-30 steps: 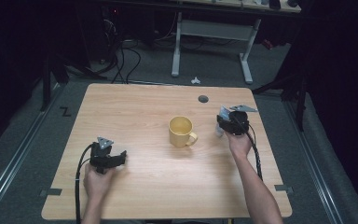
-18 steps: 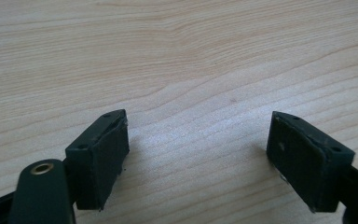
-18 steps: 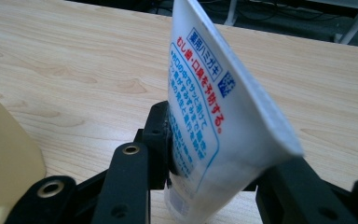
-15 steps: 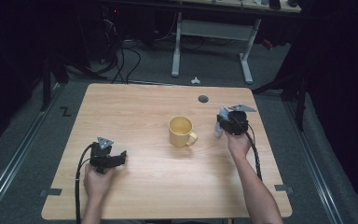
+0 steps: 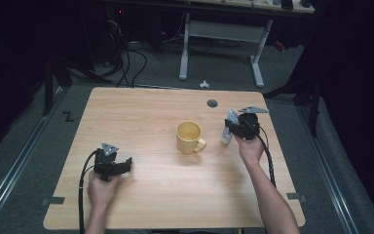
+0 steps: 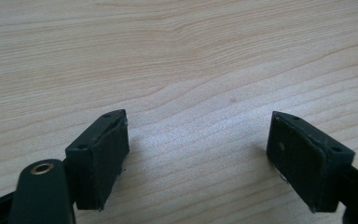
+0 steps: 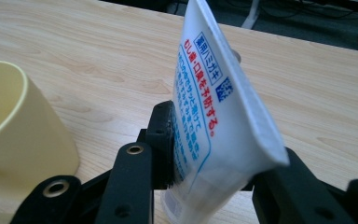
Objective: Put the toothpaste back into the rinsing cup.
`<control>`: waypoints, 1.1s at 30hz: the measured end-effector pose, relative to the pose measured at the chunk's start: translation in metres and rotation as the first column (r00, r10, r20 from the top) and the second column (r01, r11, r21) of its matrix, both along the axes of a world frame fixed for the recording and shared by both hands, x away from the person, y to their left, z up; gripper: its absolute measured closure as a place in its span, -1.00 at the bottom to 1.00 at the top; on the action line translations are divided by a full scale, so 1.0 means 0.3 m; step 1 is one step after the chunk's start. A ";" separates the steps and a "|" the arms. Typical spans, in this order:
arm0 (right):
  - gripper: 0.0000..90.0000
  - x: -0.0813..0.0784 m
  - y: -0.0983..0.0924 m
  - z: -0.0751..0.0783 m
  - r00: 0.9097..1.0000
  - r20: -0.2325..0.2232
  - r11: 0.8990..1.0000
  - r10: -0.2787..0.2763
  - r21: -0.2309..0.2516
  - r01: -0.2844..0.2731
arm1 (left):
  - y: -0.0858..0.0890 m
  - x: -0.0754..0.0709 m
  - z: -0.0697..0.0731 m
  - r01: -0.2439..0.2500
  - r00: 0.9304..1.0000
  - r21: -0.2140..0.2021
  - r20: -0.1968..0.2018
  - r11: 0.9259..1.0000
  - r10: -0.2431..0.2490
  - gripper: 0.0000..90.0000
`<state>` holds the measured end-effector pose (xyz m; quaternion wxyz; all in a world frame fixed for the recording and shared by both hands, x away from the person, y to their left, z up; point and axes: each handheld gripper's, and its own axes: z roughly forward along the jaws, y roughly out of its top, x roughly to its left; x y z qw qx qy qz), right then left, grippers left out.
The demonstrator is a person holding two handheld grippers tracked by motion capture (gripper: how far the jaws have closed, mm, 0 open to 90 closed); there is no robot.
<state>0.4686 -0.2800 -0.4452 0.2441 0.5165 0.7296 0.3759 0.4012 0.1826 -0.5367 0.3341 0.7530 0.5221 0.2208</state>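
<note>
Toothpaste tube (image 7: 214, 116) clamped in right gripper (image 7: 214, 172), jaws just closing; left gripper (image 6: 198, 154) open, empty.

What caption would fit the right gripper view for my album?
Right gripper pinching a white toothpaste tube with blue and red print beside a pale yellow mug on the light wooden table.

Wooden table (image 5: 175, 195): yellow mug (image 5: 190, 137) near centre, white tube (image 5: 229, 127) just right.

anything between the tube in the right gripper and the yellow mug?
Nothing visible. The right gripper has just closed its jaws on the toothpaste tube, and bare table separates it from the yellow mug beside it.
</note>
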 end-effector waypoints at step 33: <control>0.52 -0.080 0.011 0.084 0.994 0.027 0.994 0.104 -0.026 -0.103 | 0.000 0.000 0.000 0.000 1.000 0.000 0.000 1.000 0.000 -0.53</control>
